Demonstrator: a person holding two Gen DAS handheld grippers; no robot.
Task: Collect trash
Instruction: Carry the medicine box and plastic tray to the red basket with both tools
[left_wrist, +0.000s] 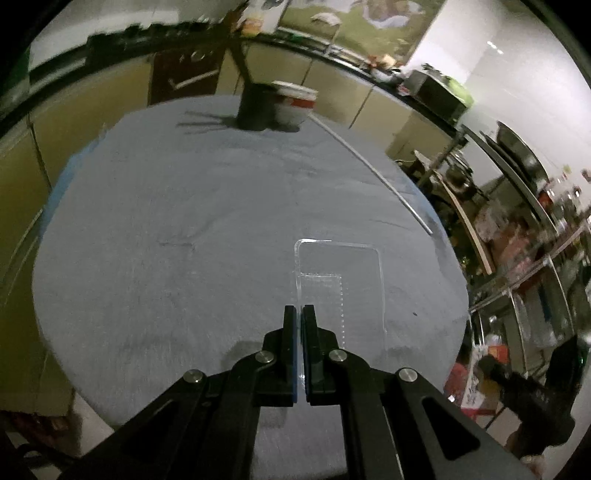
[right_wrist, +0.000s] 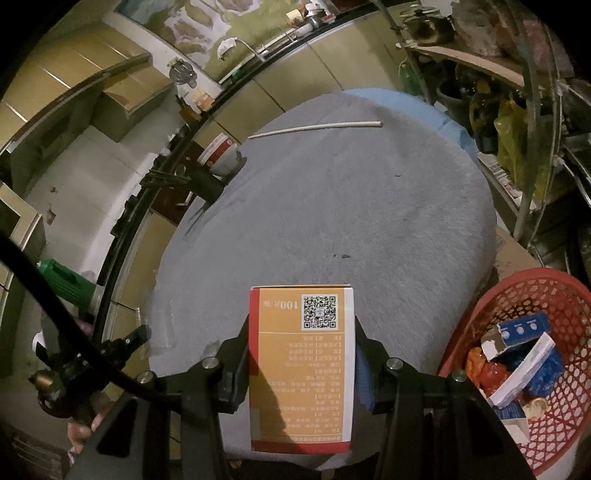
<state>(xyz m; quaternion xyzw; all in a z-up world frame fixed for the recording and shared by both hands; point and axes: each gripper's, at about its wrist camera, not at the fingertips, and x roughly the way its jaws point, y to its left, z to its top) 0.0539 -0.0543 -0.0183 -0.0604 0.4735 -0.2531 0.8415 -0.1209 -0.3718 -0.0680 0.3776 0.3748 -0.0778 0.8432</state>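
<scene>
I see matt grey fuzzy cloth (right_wrist: 351, 221) at twelve o'clock, a glossy printed cardboard box (right_wrist: 301, 365), and a red plastic mesh basket (right_wrist: 480, 314) at three.

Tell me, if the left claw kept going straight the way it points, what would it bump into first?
Probably the grey cloth-covered table. The left claw, pinched on a clear plastic piece, points down at bare cloth; the dark container stands further back, though depth is uncertain.

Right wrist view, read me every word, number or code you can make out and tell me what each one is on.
"100", seen upside down, beside a QR code: orange box held in the right gripper.
Rows of small print below on that box: too small to read.
Blue box in the red basket: markings too blurred.
</scene>
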